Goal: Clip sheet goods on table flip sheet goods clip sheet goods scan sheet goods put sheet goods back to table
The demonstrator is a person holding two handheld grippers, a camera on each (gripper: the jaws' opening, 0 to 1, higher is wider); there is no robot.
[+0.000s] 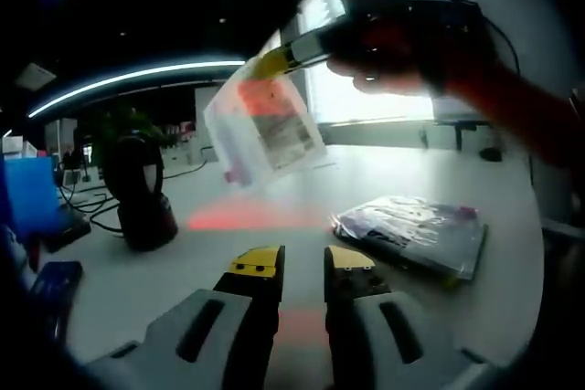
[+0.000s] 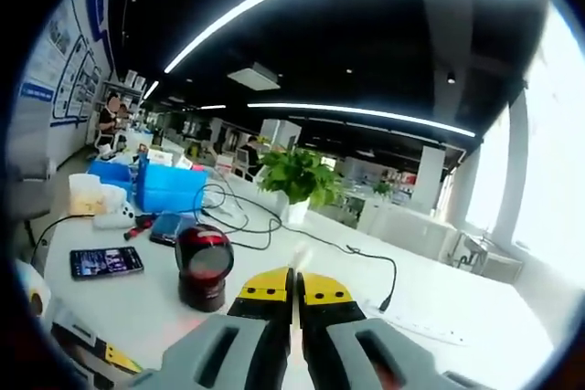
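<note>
Right hand-held gripper [image 1: 274, 61] pinches sheet [image 1: 265, 130] edge above table [image 1: 384, 180]; left hand-held gripper [image 1: 302, 267] open.

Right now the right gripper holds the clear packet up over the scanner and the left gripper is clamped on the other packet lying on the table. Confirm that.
Not quite. The left gripper is open and holds nothing; the other packet lies untouched on the table, as the left gripper view shows. The right gripper does hold the clear packet up near the scanner.
</note>
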